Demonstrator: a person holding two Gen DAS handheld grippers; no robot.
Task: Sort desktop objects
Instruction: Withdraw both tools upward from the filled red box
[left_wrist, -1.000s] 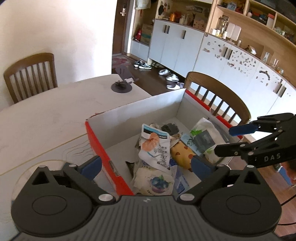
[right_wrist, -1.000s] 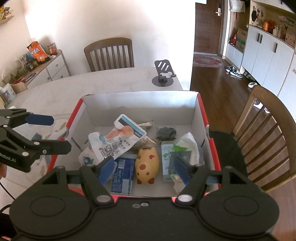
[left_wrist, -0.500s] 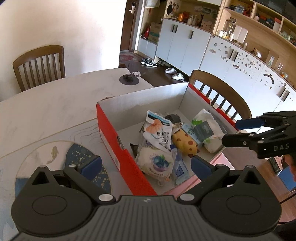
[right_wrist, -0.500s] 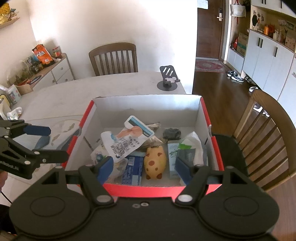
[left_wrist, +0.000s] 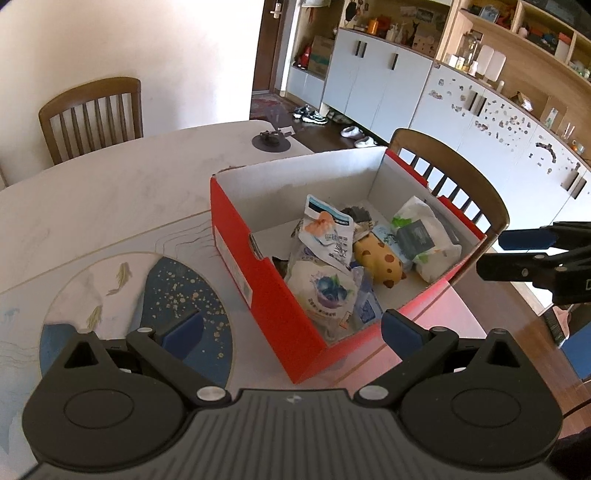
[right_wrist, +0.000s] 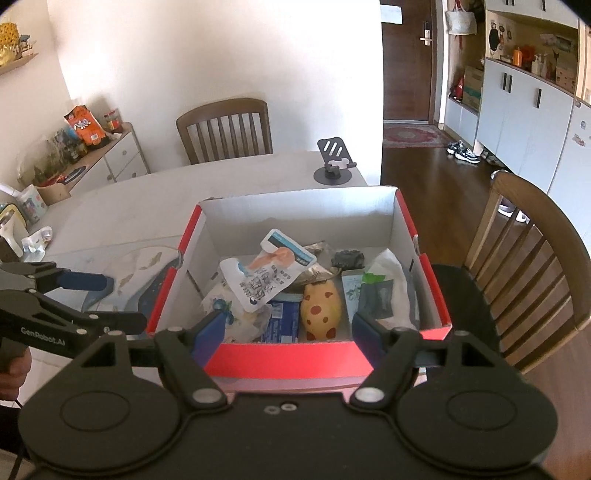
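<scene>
Left wrist view: left tool (left_wrist: 291, 328) is hanging open and empty above the desk (left_wrist: 110, 199), its jaws straddling the near corner of the red box (left_wrist: 258, 280). One pad is lying over the painted mat (left_wrist: 155, 295), the other over the box's near rim. The box is sitting ahead and slightly to the right of this tool, filled with loose items: a blueberry packet (left_wrist: 325, 291) nearest, a white pouch (left_wrist: 327, 236) leaning behind it, a yellow spotted toy (left_wrist: 380, 262) and a green-and-white bag (left_wrist: 421, 236) farther right. The right tool (left_wrist: 517, 251) is entering from the right edge, off the box's far corner.

Right wrist view: right tool (right_wrist: 288, 332) is standing wide open with nothing between its pads, its jaws having just been opening. It is facing the box's red front wall (right_wrist: 288, 358) squarely, so the contents are lying straight ahead and below. The yellow spotted toy (right_wrist: 320, 310) is lying with its long axis pointing away from the tool, roughly centred between the jaws; the white pouch (right_wrist: 269, 273) is slanting left of centre. The left tool (right_wrist: 88, 299) is hovering outside the box's left wall, with a hand (right_wrist: 11, 373) behind it. Judged by position, the right tool is the better placed for the toy, the left for the blueberry packet (right_wrist: 225, 306).
</scene>
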